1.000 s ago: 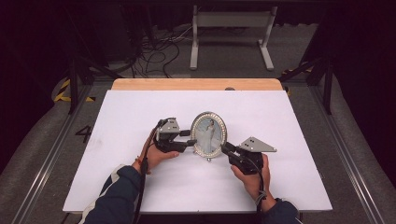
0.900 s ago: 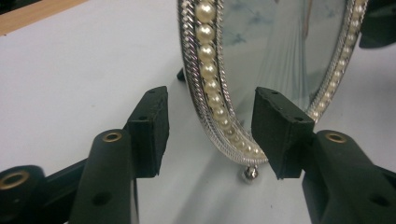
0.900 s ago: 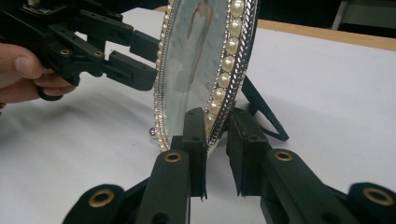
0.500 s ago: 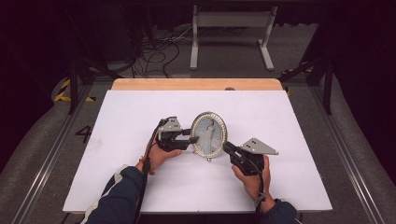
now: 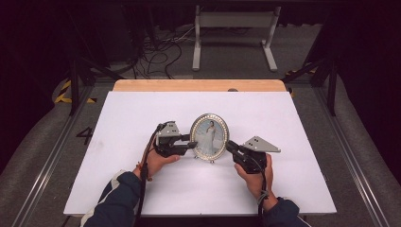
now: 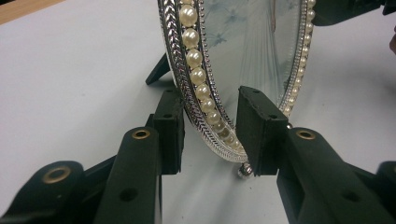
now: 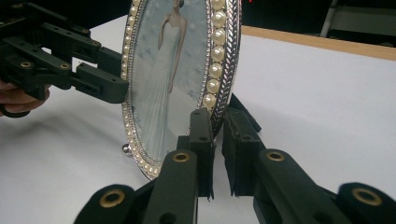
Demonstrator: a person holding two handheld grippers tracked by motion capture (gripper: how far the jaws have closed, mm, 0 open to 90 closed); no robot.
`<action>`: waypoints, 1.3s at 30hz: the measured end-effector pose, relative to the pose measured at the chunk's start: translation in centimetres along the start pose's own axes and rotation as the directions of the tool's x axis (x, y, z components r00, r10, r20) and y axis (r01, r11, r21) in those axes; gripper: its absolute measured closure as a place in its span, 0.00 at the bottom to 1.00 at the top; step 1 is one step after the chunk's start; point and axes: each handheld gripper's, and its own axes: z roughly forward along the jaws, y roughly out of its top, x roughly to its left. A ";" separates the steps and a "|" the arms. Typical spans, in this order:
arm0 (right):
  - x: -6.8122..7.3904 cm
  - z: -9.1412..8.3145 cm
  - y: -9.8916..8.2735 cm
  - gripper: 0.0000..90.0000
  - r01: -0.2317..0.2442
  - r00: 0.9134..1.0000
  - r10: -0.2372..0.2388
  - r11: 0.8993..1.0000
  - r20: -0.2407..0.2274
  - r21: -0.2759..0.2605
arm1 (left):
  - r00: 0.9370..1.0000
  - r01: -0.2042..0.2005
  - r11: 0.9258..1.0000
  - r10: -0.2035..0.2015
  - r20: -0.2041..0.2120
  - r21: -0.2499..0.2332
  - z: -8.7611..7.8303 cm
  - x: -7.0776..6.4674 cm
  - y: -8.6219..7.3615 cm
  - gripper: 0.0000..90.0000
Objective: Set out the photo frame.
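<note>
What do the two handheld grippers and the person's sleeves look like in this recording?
Both the left gripper and the right gripper are black, with two blocky jaws on arms dotted with brass-coloured rivets. The right one carries a grey three-cornered plate on top; the left has a smaller grey block. A cable trails from each along the forearm. The sleeves are dark navy, the left with a white stripe.

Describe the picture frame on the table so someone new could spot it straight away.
Look to the middle of the white table, between the person's two hands. There stands the oval picture frame, upright. Its silver rim set with pearls and its portrait of a figure in a long white dress mark it out.
</note>
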 end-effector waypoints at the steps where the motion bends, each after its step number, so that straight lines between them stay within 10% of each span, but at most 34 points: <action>1: 0.0 0.1 0.0 0.91 0.003 1.000 -0.003 1.000 0.000 -0.001 | 1.000 0.000 1.000 0.000 -0.001 0.006 -0.1 -0.1 0.0 0.70; 15: -0.1 -0.1 0.1 0.90 0.013 1.000 -0.013 1.000 0.008 -0.013 | 0.999 0.000 0.998 -0.003 -0.055 -0.057 -0.9 -0.2 0.1 0.65; 39: -0.3 0.5 0.1 0.91 0.019 1.000 -0.019 1.000 -0.006 -0.014 | 0.996 0.002 1.000 -0.004 -0.084 -0.027 -0.8 -1.1 0.0 0.75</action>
